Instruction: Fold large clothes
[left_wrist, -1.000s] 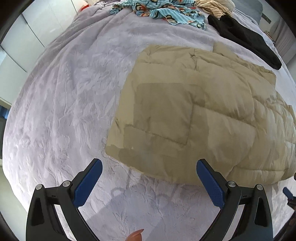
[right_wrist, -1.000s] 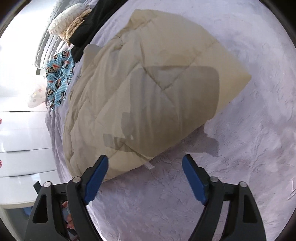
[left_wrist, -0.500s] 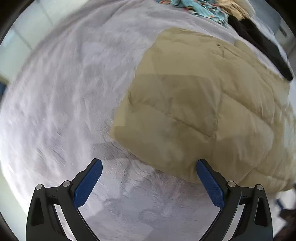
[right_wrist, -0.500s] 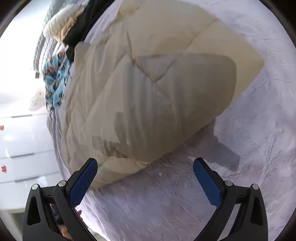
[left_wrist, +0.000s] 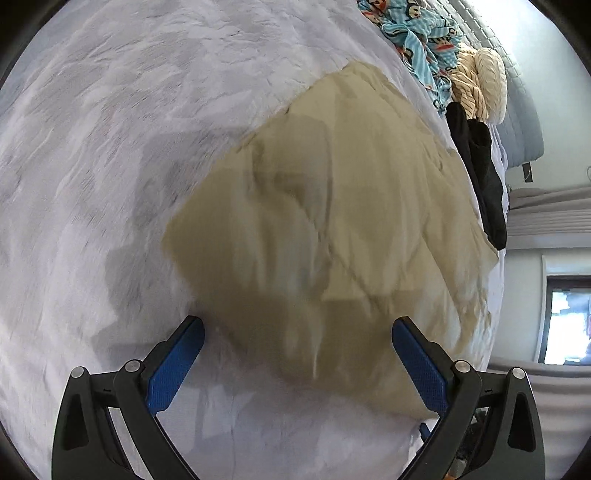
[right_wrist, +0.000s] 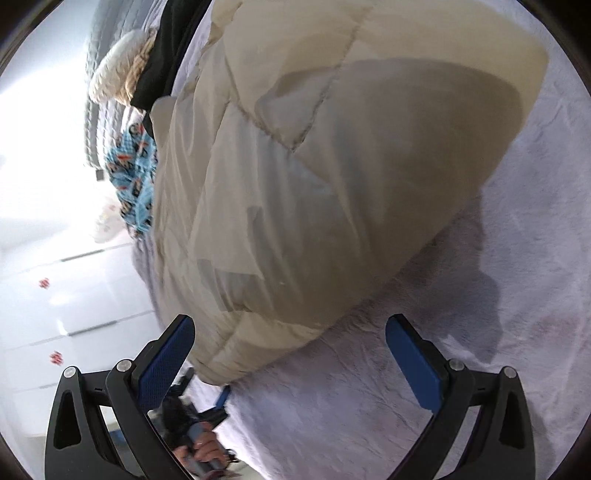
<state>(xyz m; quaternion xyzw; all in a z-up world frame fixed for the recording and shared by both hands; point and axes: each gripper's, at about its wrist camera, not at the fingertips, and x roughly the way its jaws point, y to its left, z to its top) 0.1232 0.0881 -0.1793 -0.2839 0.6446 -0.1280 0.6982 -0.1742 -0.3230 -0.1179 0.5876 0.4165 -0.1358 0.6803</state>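
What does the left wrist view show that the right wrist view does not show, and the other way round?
Only the left wrist view shows a dark window or screen on the wall at the right.

Only the right wrist view shows white drawers at the left and the person's hand holding the other tool.

Both views show the beige quilted coat on the lilac bed cover, the blue monkey-print garment, the black garment and the cream knit. Each view has its own open tongs: left, right.
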